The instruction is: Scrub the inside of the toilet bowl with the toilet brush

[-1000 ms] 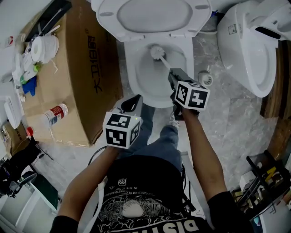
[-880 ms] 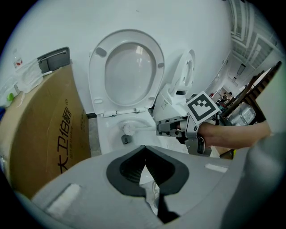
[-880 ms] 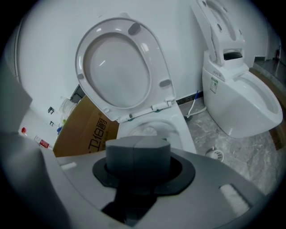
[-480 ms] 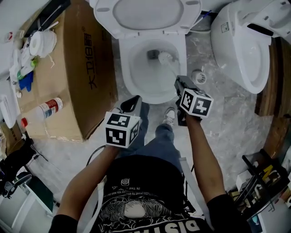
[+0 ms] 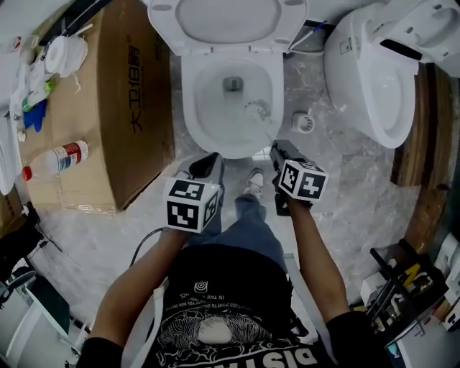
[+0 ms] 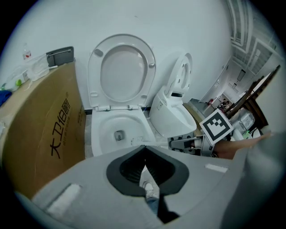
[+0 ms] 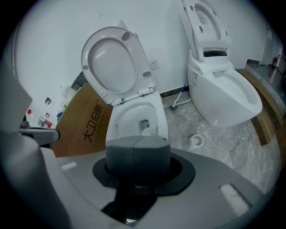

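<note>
The white toilet bowl (image 5: 203,118) stands open, its seat and lid (image 5: 228,20) raised. In the head view the toilet brush's white head (image 5: 256,111) lies inside the bowl against its right near wall. Its handle runs back to my right gripper (image 5: 276,150), which is shut on it just in front of the rim. From the right gripper view the brush head (image 7: 150,130) peeks over the closed jaws of that gripper (image 7: 138,144); the handle itself is hidden. My left gripper (image 5: 210,164) hangs shut and empty before the bowl's front left, jaws together in its own view (image 6: 144,157).
A second toilet (image 5: 374,75) with raised lid stands to the right. A large cardboard box (image 5: 108,108) flanks the bowl's left, a bottle (image 5: 52,160) and clutter on it. A small round white fitting (image 5: 302,121) sits on the marble floor. Wooden planks (image 5: 425,144) lie far right.
The brush head slid from the back of the bowl toward its near right side. My right gripper drew back toward the person. The left gripper stayed put.
</note>
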